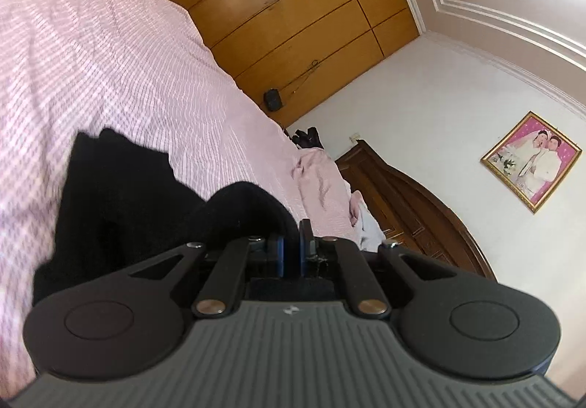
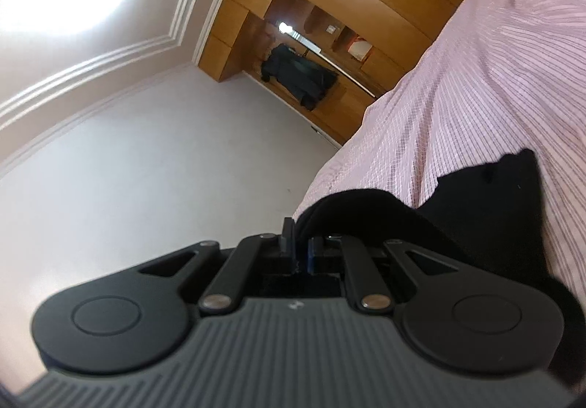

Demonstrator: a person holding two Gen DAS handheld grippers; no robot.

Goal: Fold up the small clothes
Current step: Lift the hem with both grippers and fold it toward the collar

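A small black garment (image 1: pixel 121 195) lies on the pink striped bedspread (image 1: pixel 110 60). My left gripper (image 1: pixel 292 239) is shut on one edge of it, and the cloth bulges up over the fingertips. The same black garment (image 2: pixel 487 210) shows in the right wrist view, where my right gripper (image 2: pixel 298 243) is shut on another edge, the cloth draped over the right finger. Both views are tilted steeply, with the bed running up one side. The pinched parts of the cloth are hidden behind the fingers.
A wooden wardrobe wall (image 1: pixel 300 16) stands past the foot of the bed, with a dark coat (image 2: pixel 296 74) hanging in its niche. A bunched pink cover (image 1: pixel 322 181) and a dark wooden headboard (image 1: pixel 410 210) lie ahead of the left gripper. A framed photo (image 1: pixel 531 160) hangs on the white wall.
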